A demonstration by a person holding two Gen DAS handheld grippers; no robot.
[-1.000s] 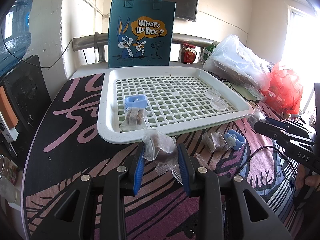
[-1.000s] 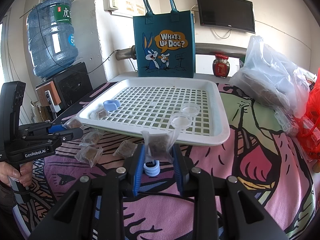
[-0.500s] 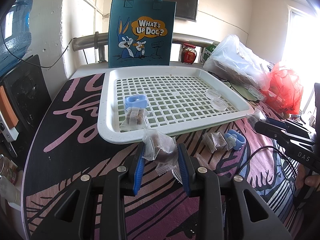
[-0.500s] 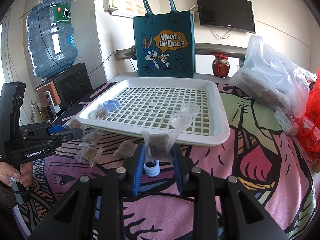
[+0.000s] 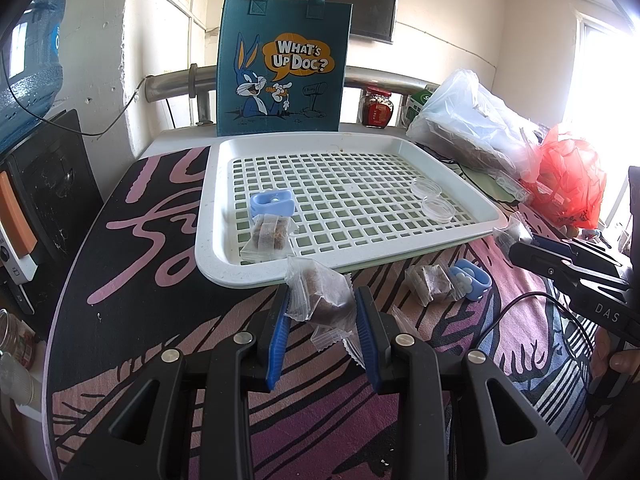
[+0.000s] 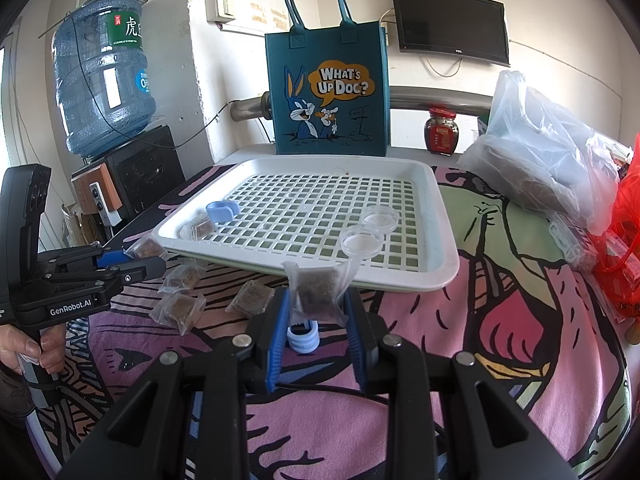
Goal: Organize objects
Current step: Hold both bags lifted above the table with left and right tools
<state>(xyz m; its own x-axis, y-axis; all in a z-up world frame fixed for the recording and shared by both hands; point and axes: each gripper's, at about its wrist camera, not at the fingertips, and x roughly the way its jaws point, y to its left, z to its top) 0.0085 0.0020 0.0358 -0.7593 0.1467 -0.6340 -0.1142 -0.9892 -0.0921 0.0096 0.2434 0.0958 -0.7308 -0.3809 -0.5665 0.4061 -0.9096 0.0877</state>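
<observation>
Nothing has moved: left gripper (image 5: pixel 320 312) and right gripper (image 6: pixel 316 304), jaws each clamping 1 packet, hover by the tray (image 5: pixel 216 264) near edge; next, deposit inside.

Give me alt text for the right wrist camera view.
The right gripper holds a clear packet of brown cubes before a white slotted tray with two clear dishes; the left gripper holds another packet.
</observation>
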